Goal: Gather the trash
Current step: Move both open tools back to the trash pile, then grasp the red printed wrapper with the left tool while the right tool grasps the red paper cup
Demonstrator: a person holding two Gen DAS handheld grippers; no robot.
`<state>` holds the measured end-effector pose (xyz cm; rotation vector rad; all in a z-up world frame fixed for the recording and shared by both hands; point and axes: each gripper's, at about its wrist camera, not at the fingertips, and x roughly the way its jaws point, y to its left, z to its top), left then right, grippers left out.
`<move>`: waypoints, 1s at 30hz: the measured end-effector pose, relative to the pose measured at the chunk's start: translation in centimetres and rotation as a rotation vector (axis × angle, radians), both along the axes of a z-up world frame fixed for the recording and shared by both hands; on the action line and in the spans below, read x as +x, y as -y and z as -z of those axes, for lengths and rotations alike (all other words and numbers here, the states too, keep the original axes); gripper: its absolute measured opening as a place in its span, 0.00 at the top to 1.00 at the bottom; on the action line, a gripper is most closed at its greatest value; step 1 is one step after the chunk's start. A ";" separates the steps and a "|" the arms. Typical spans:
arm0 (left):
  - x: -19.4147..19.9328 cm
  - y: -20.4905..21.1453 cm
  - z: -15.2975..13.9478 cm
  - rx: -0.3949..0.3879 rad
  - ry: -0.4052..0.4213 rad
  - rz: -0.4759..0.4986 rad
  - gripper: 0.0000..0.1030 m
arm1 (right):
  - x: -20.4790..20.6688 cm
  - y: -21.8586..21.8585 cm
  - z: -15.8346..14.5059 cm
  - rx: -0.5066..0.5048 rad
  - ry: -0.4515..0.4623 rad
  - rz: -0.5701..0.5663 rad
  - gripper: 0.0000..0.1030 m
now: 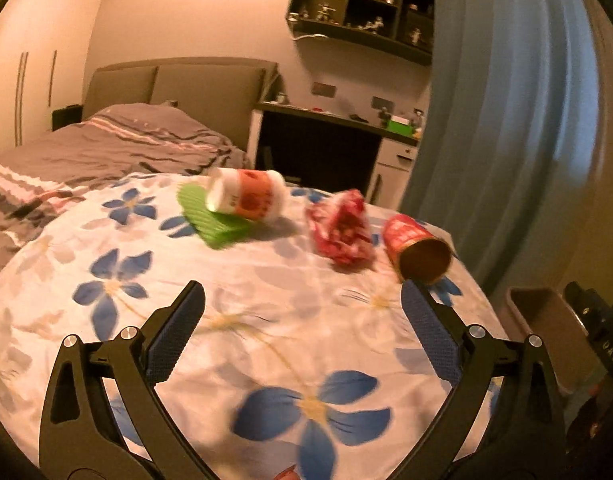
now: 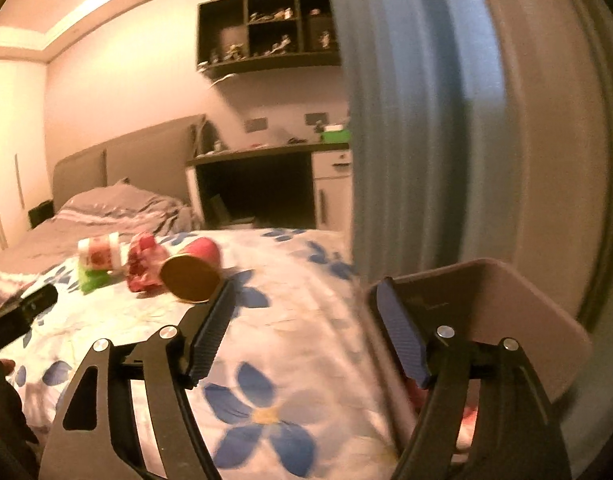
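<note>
**Reaching for four pieces of litter on the floral sheet**

Scanning left to right from the paper cup as your landmark: farthest to its left lies the green corrugated piece [image 1: 216, 220], flat on the floral sheet [image 1: 266, 320], with the white-and-orange container [image 1: 246, 196] tipped on its side across it. Between that pair and the cup sits the crumpled red wrapper [image 1: 342, 232], just beside the cup. The red paper cup [image 1: 418, 248] itself lies on its side, open mouth turned toward you, nearest the sheet's right edge.

Right of the cup, off the edge of the bed, stands the brown bin [image 2: 506, 300]. It looks placed there so each piece travels only a short way.

Your left gripper [image 1: 302, 300] is spread wide and carries nothing, aimed at the sheet short of the litter. Your right gripper [image 2: 306, 296] is also wide apart and holds nothing; its right finger hangs at the bin's rim, its left finger near the cup's mouth. I judge the cup the easiest first pick.
</note>
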<state>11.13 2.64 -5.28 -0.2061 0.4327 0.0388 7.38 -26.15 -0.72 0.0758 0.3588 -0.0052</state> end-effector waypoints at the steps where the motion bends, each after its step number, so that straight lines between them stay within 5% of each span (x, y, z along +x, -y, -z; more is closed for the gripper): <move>1: 0.1 -0.5 -0.2 0.003 0.004 -0.011 0.06 | 0.7 -0.6 0.1 0.005 -0.009 -0.019 0.30; 12: 3.4 -2.4 -1.2 0.025 0.017 -0.045 0.06 | 8.4 -6.2 1.9 -0.047 -0.128 -0.125 0.30; 19: 6.2 -1.5 -1.3 0.029 0.009 -0.011 0.06 | 12.6 -8.4 2.3 -0.112 -0.204 -0.164 0.40; 30: 10.1 0.0 -0.7 0.005 -0.030 0.074 0.06 | 14.4 -9.5 3.0 -0.138 -0.257 -0.202 0.95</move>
